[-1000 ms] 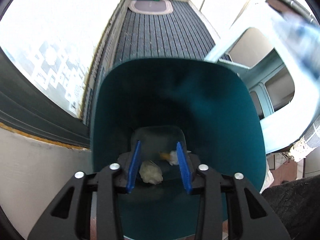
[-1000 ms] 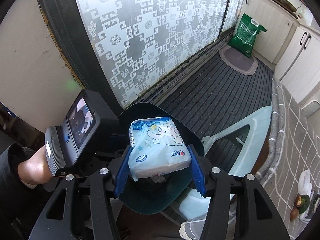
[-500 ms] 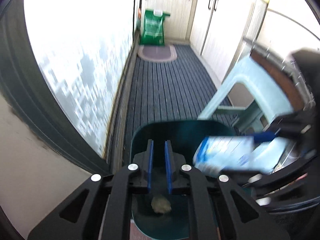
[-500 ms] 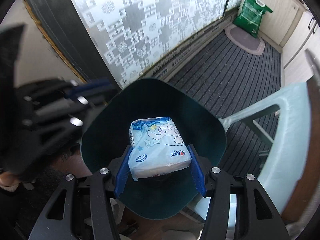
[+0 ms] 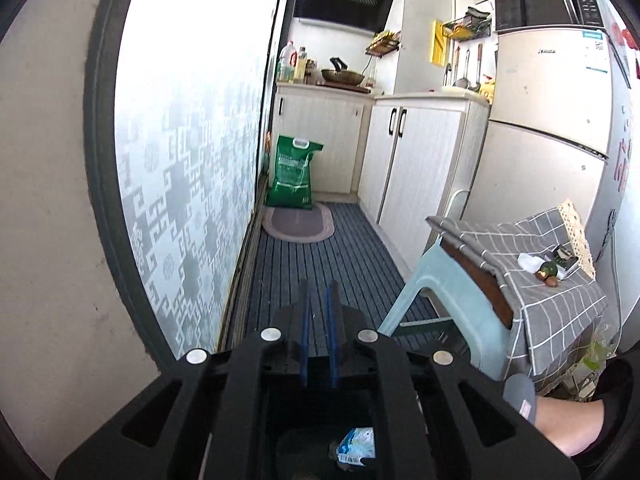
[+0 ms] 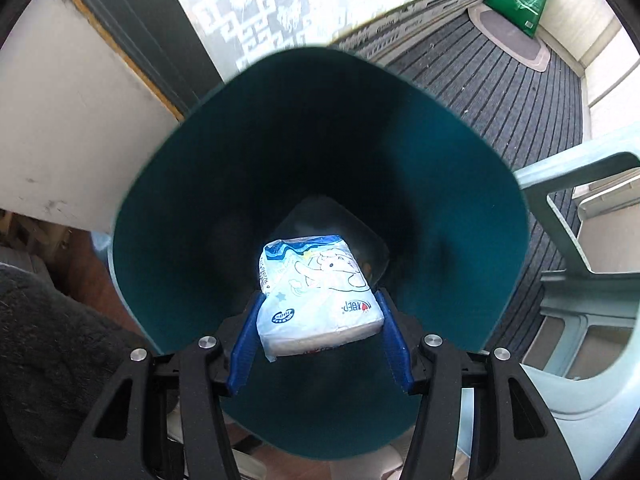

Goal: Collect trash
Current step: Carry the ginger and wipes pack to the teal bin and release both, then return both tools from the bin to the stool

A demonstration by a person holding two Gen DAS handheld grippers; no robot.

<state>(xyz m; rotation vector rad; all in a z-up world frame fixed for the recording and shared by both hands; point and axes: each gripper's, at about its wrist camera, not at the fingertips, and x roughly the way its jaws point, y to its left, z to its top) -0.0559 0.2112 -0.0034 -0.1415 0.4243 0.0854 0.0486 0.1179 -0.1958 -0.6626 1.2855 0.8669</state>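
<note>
In the right wrist view my right gripper [image 6: 320, 336] reaches down into a dark teal bin [image 6: 168, 216]. A white and blue tissue pack [image 6: 316, 292] sits between its blue fingers, which stand a little wider than the pack; the grip looks loose. In the left wrist view my left gripper [image 5: 318, 344] is raised and level, its blue fingers close together with nothing between them. Below it the tissue pack [image 5: 356, 446] shows in the dark bin opening. More scraps [image 5: 548, 266] lie on the grey checked cloth at right.
A pale green plastic stool [image 5: 448, 312] stands right beside the bin, under the cloth-covered table [image 5: 560, 312]. A patterned glass door [image 5: 188, 184] runs along the left. A green sack [image 5: 292, 172] and oval mat [image 5: 298, 224] lie at the far end of the striped floor. White cabinets and a fridge line the right.
My left gripper has closed, lifted out of the bin and tilted up to face the kitchen. My right gripper has carried the tissue pack deep into the bin, and its fingers have spread slightly.
</note>
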